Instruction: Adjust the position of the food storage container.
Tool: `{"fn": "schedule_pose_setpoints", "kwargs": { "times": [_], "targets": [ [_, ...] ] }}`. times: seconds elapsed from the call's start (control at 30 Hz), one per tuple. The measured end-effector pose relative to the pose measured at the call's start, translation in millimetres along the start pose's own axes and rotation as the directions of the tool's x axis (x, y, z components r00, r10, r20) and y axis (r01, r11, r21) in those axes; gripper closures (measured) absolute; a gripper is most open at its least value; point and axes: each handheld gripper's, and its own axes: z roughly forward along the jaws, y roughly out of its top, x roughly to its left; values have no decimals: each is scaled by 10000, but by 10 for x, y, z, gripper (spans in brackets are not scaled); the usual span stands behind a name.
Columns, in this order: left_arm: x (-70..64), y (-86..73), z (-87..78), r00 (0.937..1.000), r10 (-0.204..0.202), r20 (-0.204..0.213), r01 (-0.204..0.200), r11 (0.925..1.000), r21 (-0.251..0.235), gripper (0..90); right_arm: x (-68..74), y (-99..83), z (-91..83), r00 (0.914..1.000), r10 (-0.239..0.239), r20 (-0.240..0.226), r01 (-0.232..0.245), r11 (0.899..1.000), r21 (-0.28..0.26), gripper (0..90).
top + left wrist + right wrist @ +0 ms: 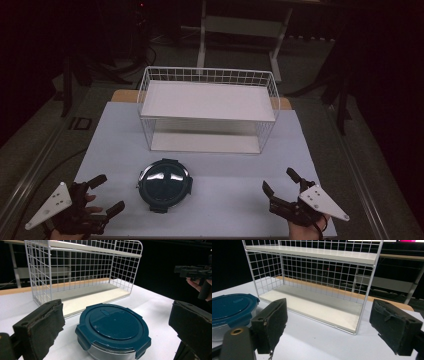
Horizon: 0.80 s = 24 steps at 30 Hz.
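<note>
white tabletop (225,200), wire shelf rack (207,107) far, teal-lidded container (165,185) near. both grippers, left (107,196) and right (281,186), spread wide, holding nothing. likely approach stage: next, closing on container from both sides.

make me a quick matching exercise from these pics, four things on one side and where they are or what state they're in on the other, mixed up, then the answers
Things:
1. round container
2. wire rack
3. left gripper
4. right gripper

Places or states:
A. open, near the table's front right corner
B. white, two shelves, at the middle back of the table
C. teal lid clipped on, in front of the rack
D. open, near the table's front left corner

Pairs: 1-C, 2-B, 3-D, 4-A
</note>
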Motion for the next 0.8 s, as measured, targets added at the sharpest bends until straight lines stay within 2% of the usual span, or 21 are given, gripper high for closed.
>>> {"fn": "schedule_pose_setpoints", "kwargs": {
  "times": [0.17, 0.2, 0.27, 0.37, 0.43, 0.47, 0.5, 0.57, 0.7, 0.8],
  "targets": [
    [9, 57, -16, 9997, 252, 55, -252, 9997, 1, 1, -11, -4, 9, 10000, 89, -26, -89, 10000, 28, 148],
    [9, 57, -16, 9997, 252, 55, -252, 9997, 1, 1, -12, -4, 8, 9999, 110, -18, -110, 9999, 33, 148],
    [42, 117, -16, 9998, -116, 146, 115, 9999, 75, 1, -14, 1, 4, 9999, 114, -39, -114, 9999, 13, 148],
    [92, 181, -10, 9997, 76, 211, -83, 9993, 354, 1, -16, 7, 2, 9998, 167, -53, -168, 9998, -46, 148],
    [92, 181, -10, 9997, 76, 211, -83, 9993, 354, 1, -19, 6, 3, 9998, 185, -60, -185, 9998, -53, 148],
    [186, 236, 5, 9990, -3, 436, -25, 9978, 660, 1, -21, 3, 11, 9998, 182, -81, -182, 9998, -30, 147],
    [186, 236, 5, 9990, -3, 436, -25, 9978, 660, 1, -21, 3, 11, 9998, 182, -81, -182, 9998, -30, 147],
    [292, 266, 35, 9981, -228, 581, 176, 9960, 871, 1, -18, -2, 27, 9997, 220, -112, -220, 9998, 6, 148],
    [360, 279, 83, 9988, -154, 475, 93, 9921, 1253, 1, -13, -10, 47, 9996, 194, -191, -193, 9998, 49, 148],
    [435, 261, 130, 9979, -229, 613, 139, 9896, 1435, 1, -12, -11, 50, 9996, 207, -217, -206, 9998, 55, 147]
  ]
}}
